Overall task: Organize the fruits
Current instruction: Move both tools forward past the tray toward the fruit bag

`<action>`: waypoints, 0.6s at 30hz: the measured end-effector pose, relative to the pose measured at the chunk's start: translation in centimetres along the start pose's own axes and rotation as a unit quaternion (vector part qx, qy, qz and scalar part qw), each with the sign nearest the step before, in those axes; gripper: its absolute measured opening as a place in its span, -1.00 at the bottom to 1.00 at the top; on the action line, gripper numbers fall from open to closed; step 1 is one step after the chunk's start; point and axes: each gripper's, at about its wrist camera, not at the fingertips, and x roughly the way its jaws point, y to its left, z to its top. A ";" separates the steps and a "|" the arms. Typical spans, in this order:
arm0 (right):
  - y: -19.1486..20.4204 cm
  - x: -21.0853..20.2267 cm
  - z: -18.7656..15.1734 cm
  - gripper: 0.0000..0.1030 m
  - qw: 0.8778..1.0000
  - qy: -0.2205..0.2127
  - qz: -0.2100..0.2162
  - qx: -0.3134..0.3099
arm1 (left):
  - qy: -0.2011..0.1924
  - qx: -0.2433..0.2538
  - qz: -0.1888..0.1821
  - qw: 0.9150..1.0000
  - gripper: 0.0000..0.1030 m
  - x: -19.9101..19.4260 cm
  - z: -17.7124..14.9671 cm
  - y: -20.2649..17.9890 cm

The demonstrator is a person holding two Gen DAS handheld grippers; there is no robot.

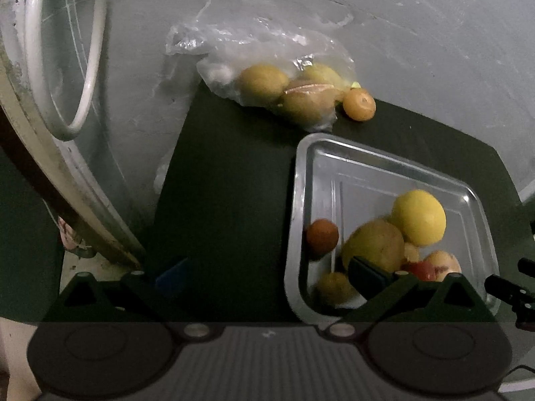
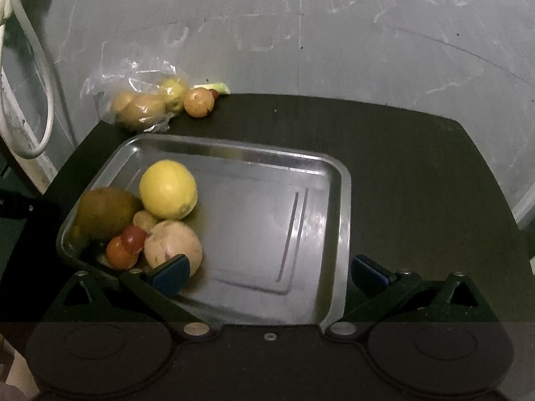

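Bare tray [image 2: 254, 220] right half; fruit pile [image 2: 140, 220] crowding left corner.

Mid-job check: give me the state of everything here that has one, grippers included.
Left gripper: open, empty.
Right gripper: open, empty, over the tray.
Metal tray: partly filled, fruit crowded at one end.
Plastic bag: open, fruit inside.
Orange fruit: loose on the table beside the bag.

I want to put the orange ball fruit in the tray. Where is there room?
The metal tray is bare across its middle and right side. Its left end is crowded: the yellow lemon and other fruit are bunched there. The dark table right of the tray is bare. The plastic bag fills the back-left corner.
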 end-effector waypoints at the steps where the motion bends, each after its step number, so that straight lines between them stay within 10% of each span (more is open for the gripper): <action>1: -0.1 0.2 0.2 0.98 1.000 -0.001 0.001 0.000 | -0.002 -0.003 0.001 1.000 0.99 0.1 0.3 -0.1; 18: -2.4 4.4 5.2 0.98 0.998 -0.041 0.027 -0.036 | -0.039 0.003 0.022 0.999 0.99 2.1 5.2 -3.1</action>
